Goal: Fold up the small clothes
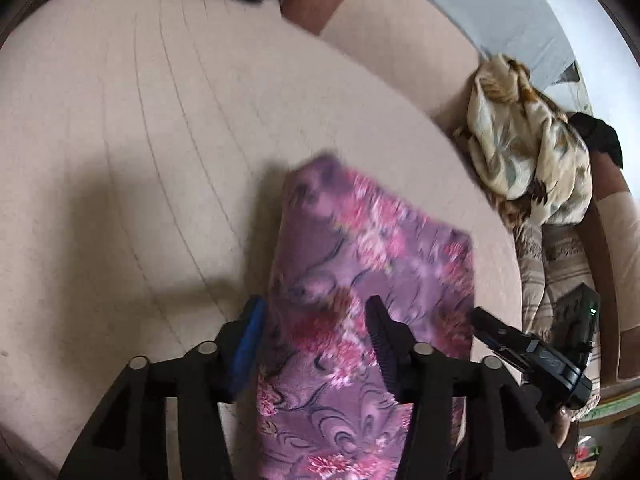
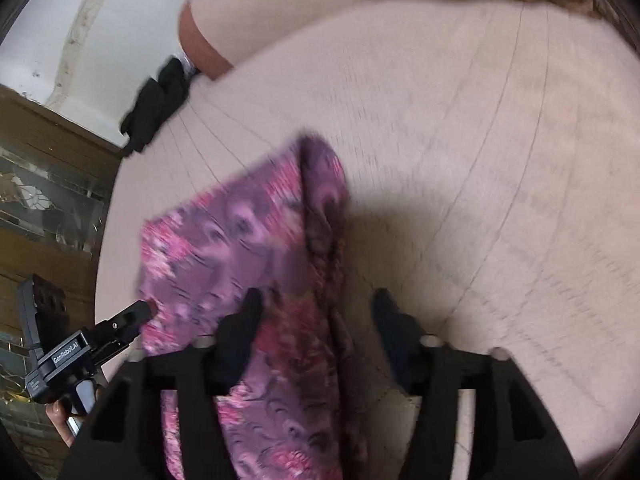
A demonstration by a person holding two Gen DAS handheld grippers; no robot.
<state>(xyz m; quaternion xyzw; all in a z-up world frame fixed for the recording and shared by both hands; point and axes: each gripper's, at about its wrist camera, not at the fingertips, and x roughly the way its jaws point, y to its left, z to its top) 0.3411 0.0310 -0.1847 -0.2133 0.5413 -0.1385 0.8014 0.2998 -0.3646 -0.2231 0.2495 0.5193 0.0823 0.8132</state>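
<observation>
Both pairs of jaws stand apart, and neither presses on anything. Between the fingers of the left gripper (image 1: 316,320) lies one side of a purple flowered cloth (image 1: 360,264), its blue pad just beside the cloth's left edge. The right gripper (image 2: 318,312) straddles the cloth's other side, where a thick fold runs along the edge; one finger is over the cloth and the other over bare cushion. The cloth lies flat on a pale pink ribbed sofa seat (image 1: 140,140), close to the front edge. At the back of the seat sit a crumpled cream patterned garment (image 1: 528,148) and, well apart from it, a black garment (image 2: 156,104). Motion blur softens much of both views.
</observation>
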